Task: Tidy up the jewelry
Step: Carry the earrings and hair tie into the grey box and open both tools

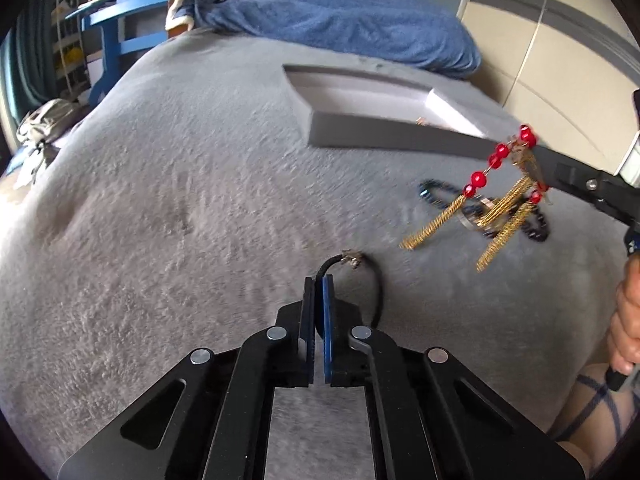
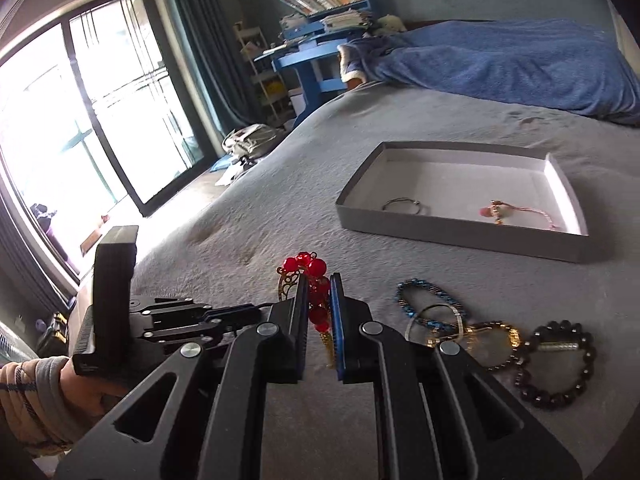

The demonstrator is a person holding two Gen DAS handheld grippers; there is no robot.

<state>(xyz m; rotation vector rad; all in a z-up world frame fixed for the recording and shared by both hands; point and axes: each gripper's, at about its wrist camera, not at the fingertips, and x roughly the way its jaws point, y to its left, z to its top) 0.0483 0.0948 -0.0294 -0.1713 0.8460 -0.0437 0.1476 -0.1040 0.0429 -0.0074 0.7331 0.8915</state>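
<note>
A shallow grey cardboard tray [image 2: 460, 236] with a white lining lies on the fuzzy grey bed [image 2: 280, 216], toward its far side. Inside sit a thin metal bangle [image 2: 404, 205] and a pink-and-gold bracelet [image 2: 516, 213]. The right claw [image 2: 319, 308] pinches a red bead ornament [image 2: 316, 276] with gold tassels, lifted above the bed. The left claw [image 1: 319, 286] is pressed together on a black cord bracelet [image 1: 360, 276]. Near the bed's close edge lie a blue beaded bracelet [image 2: 428, 300] and a round dark bead bracelet [image 2: 560, 364].

red-bead tassel piece [image 2: 316, 296] | pinched, lifted | bracelets [image 2: 492, 336] on bed
</note>
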